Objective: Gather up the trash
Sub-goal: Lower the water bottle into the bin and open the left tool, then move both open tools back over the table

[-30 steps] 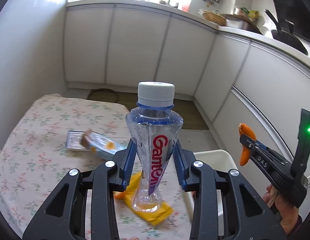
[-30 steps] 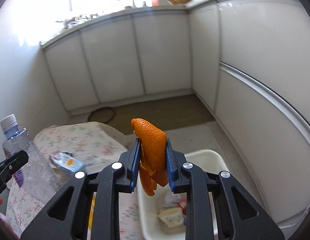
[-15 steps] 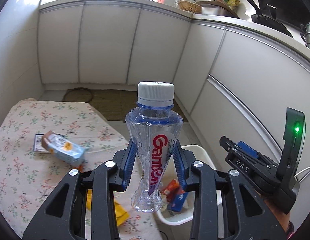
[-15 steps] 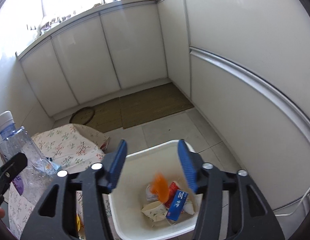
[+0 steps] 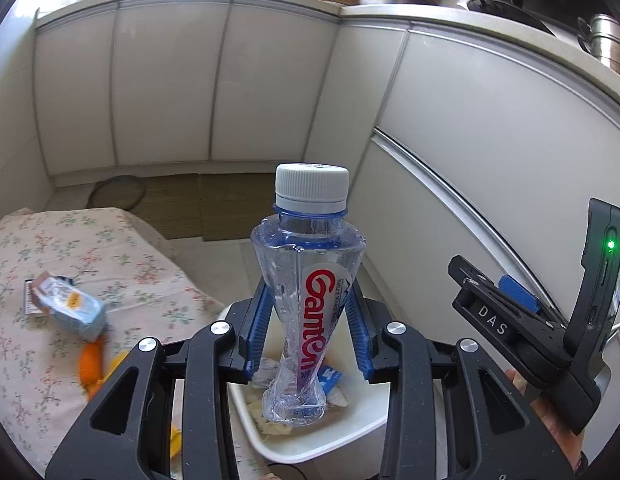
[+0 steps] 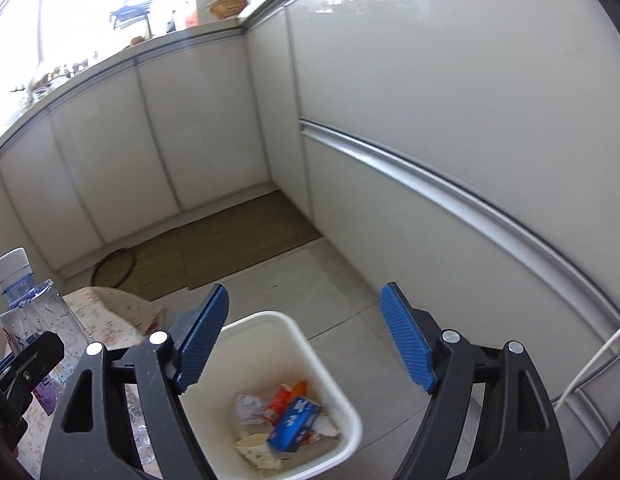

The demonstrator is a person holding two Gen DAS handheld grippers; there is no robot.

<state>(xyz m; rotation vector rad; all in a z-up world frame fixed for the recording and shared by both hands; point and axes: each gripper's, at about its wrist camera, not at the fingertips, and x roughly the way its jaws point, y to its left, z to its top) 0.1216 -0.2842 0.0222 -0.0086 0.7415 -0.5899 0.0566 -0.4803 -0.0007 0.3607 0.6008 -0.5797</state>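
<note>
room: white cabinets (image 6: pixel 214 128), woven floor mat (image 6: pixel 230 248)
table (image 5: pixel 110 264): floral cloth, snack pack (image 5: pixel 66 308) near its right edge
bin (image 6: pixel 342 392): on the floor beside the table
left gripper (image 5: pixel 306 332): jaws squeezing the bottle (image 5: pixel 310 292)
right gripper (image 6: pixel 306 344): jaws wide apart over the bin

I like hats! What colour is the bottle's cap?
White; the cap shows best in the left wrist view.

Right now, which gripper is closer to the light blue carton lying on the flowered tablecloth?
Left. The left gripper, shut on the water bottle, is beside the carton. The right gripper hangs open over the white bin, farther off.
</note>
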